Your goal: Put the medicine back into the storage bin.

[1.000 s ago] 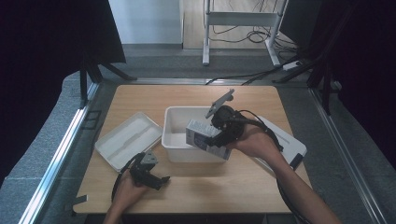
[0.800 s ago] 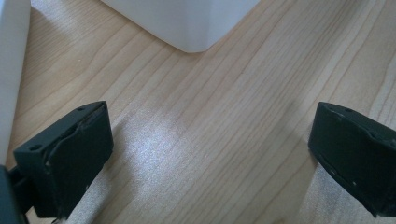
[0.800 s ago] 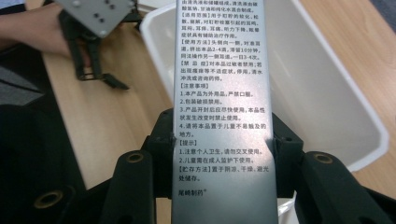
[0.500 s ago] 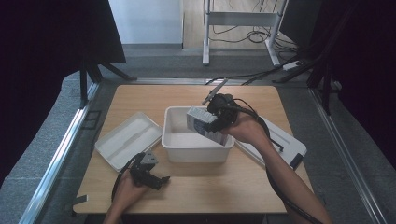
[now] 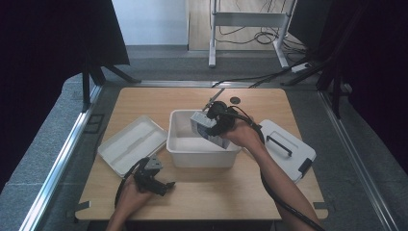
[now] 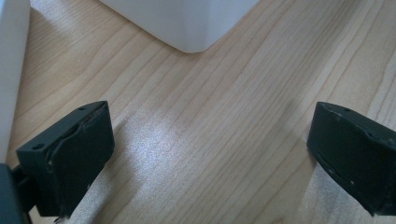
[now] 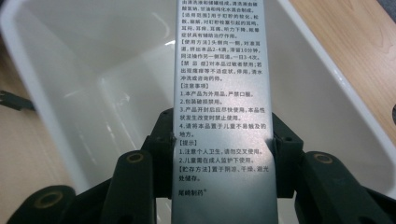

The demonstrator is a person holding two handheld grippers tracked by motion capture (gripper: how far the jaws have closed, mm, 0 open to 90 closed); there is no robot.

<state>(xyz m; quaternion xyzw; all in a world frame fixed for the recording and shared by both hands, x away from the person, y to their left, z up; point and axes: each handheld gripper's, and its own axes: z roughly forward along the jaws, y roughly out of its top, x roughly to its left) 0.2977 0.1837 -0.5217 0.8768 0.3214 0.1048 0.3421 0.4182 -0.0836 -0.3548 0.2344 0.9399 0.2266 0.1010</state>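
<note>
The right tongs (image 7: 223,140) clench a grey printed box (image 7: 222,93) over the white bin (image 5: 192,144), seemingly above its interior. The left tongs (image 6: 205,154) rest released on the counter (image 5: 211,192).

On the surface (image 5: 202,192) in front of you, the bin (image 5: 202,154) sits in the middle. The tray (image 5: 130,142) lies to its left, near but apart; the lid (image 5: 288,149) lies to its right, just beside it. Your right hand-held gripper (image 5: 211,126) is over the bin's right part, with the box (image 5: 202,126) between its jaws above the bin's inside. Your left hand-held gripper (image 5: 161,186) rests on the surface, nearer to you than the tray and left of the bin's near corner.
</note>
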